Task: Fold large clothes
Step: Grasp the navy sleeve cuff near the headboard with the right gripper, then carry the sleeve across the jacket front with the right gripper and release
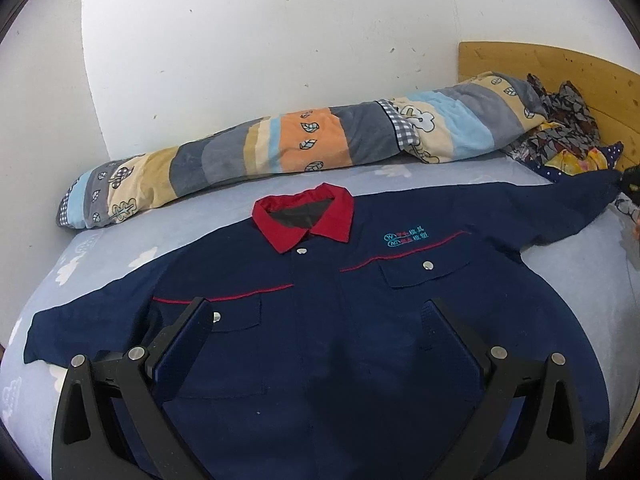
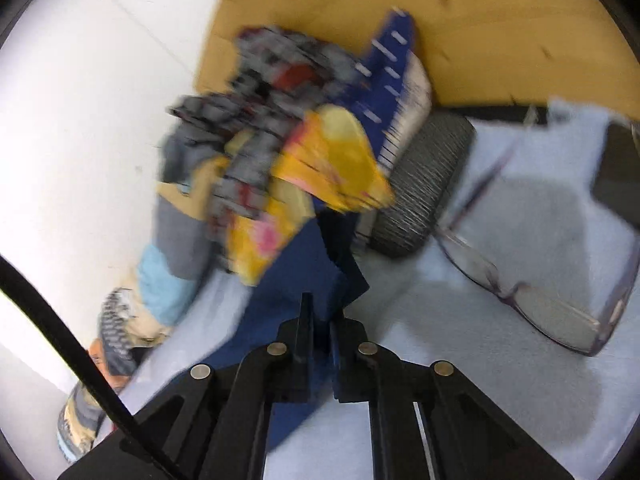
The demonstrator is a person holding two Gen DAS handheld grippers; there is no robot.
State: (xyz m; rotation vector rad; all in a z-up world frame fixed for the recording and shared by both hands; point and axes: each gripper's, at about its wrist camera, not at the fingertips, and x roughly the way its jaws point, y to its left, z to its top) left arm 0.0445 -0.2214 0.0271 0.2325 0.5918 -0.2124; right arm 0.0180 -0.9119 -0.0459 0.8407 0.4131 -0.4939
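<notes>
A navy work jacket (image 1: 320, 300) with a red collar (image 1: 304, 216) lies front up on the pale blue bed sheet (image 1: 100, 264), sleeves spread to both sides. My left gripper (image 1: 316, 316) is open and empty, hovering over the jacket's lower front. My right gripper (image 2: 320, 316) is shut on the end of the jacket's sleeve (image 2: 304, 272), at the far right of the bed; it shows as a dark shape at the sleeve tip in the left wrist view (image 1: 630, 180).
A rolled patterned quilt (image 1: 280, 144) lies along the white wall behind the jacket. A heap of patterned clothes (image 2: 280, 140) sits by the wooden headboard (image 2: 480, 32). A grey ribbed cushion (image 2: 424, 184) and a pair of glasses (image 2: 540, 304) lie on the sheet.
</notes>
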